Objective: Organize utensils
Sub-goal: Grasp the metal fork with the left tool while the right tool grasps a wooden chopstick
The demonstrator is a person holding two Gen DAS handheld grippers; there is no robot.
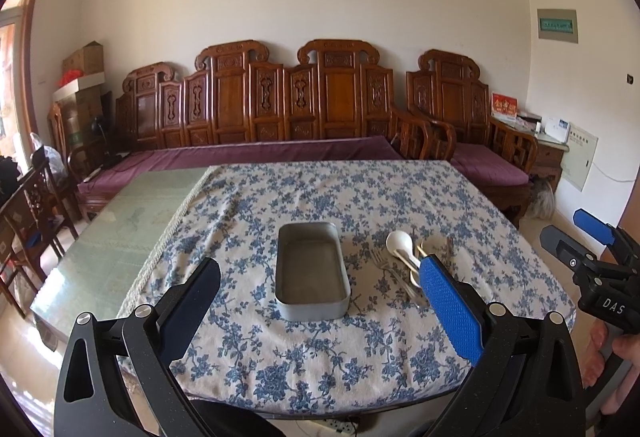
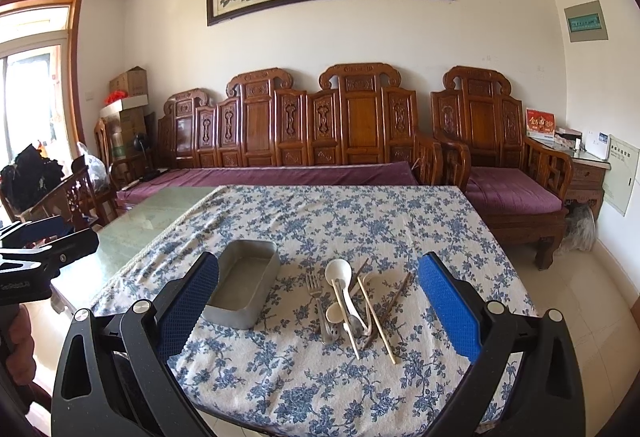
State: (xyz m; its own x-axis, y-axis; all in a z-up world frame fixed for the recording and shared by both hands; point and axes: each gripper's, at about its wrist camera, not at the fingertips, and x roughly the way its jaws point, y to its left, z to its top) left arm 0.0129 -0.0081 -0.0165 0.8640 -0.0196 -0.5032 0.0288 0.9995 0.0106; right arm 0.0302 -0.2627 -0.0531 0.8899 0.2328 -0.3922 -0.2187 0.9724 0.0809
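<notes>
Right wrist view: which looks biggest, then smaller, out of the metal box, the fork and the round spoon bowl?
1. metal box
2. fork, long but thin
3. round bowl of the white spoon

All lie about equally near the camera, so the order seems safe.

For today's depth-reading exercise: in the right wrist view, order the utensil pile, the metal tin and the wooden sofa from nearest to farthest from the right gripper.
1. Utensil pile: just ahead of the right gripper, between its open fingers.
2. Metal tin: ahead-left, by the left finger, reaching slightly farther back.
3. Wooden sofa: beyond the table, against the wall.
</notes>
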